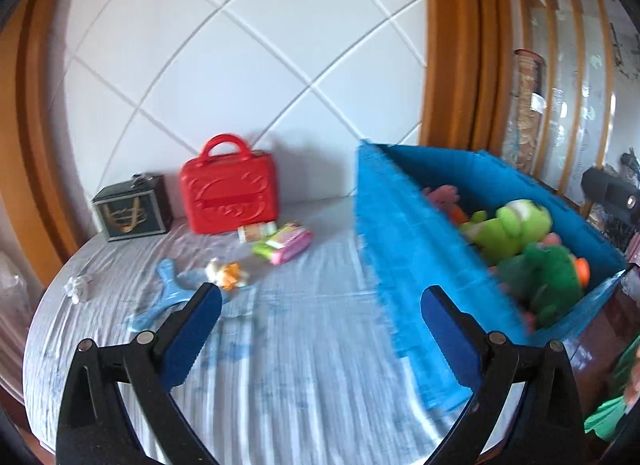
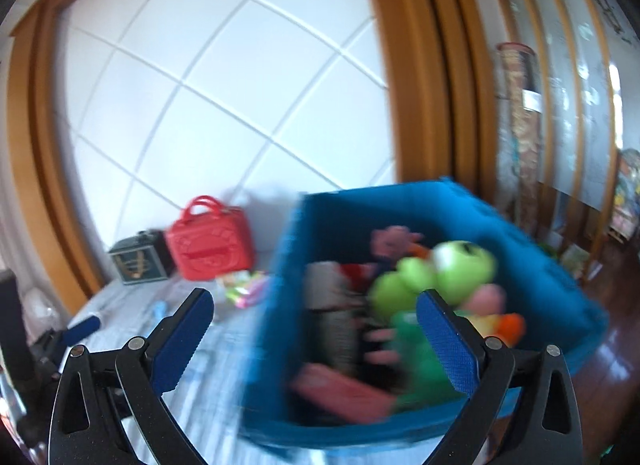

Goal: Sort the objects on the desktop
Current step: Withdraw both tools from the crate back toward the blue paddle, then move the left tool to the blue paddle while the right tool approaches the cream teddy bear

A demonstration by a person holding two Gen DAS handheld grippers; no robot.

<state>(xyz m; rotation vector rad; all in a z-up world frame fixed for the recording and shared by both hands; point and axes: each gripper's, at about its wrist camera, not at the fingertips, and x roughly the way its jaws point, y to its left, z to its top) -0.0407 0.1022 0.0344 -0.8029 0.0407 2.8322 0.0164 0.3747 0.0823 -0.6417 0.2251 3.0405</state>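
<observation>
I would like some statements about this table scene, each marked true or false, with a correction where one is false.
1. The blue fabric bin holds plush toys, among them a light green plush. True.
2. The red case lies inside the bin. False: it stands on the cloth-covered table, near the wall.
3. The left gripper holds nothing between its fingers. True.
4. The right gripper is shut on the green plush. False: it is open, and the toy lies in the bin beyond it.
5. The dark box stands to the right of the red case. False: it stands to its left.
6. A pink and green packet lies on the table in front of the red case. True.
</observation>
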